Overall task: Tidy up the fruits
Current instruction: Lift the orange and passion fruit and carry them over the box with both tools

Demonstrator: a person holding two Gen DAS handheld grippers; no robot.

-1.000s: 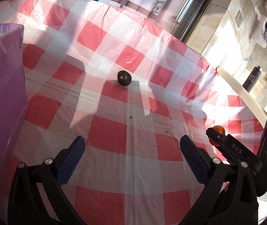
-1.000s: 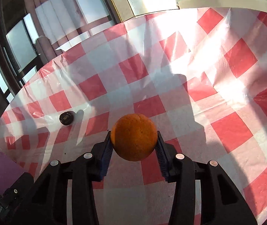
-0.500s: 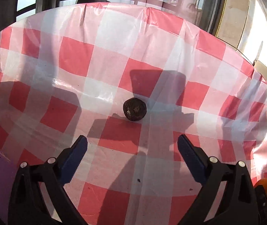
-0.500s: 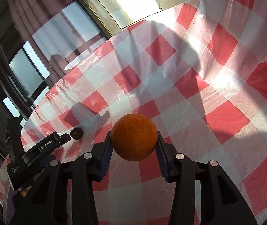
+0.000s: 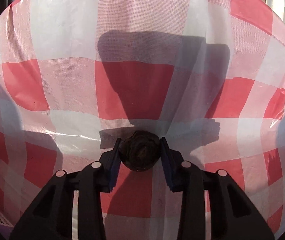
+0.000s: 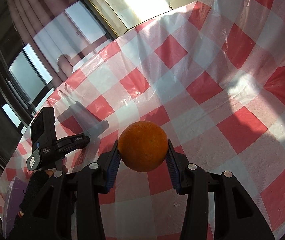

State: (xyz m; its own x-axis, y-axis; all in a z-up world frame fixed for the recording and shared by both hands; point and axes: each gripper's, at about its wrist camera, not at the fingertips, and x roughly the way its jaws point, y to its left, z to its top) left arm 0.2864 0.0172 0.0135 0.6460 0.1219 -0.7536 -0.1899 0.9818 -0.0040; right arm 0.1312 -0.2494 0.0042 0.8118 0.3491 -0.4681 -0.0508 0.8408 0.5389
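The left gripper [image 5: 140,146], black with blue pads, is closing its jaws on a small, dark, wrinkly round fruit [image 5: 139,153]. The fruit sits right between the two pads, and the pads touch it on both sides. It is down low on the red and white checked plastic tablecloth [image 5: 62,40]. The gripper's dark shadow falls on the cloth just past the fruit.

The right gripper [image 6: 143,150] looks the same, black with blue ribbed pads. It is pinching a round orange fruit with bumpy skin [image 6: 143,145]. The pads press on the left and right sides of the orange, and the orange sticks up above them. It looks held a little above the cloth, not lying on it.

From the right gripper's camera the left gripper [image 6: 83,141] shows over at the left, pointing down at the cloth near the table's edge. A black box with a screen [image 6: 42,128] sits on top of it. A hand in a dark fingerless glove [image 6: 36,182] holds it from below. The dark fruit is too hidden there to make out.

A bit of something purple and shiny [image 6: 14,192] peeks out at the lower left corner of the table. I cannot tell what it is.

Bright sun comes in from tall windows [image 6: 28,76] behind the table, and curtains hang beside them. Patches of light and shadow lie across the checked cloth.
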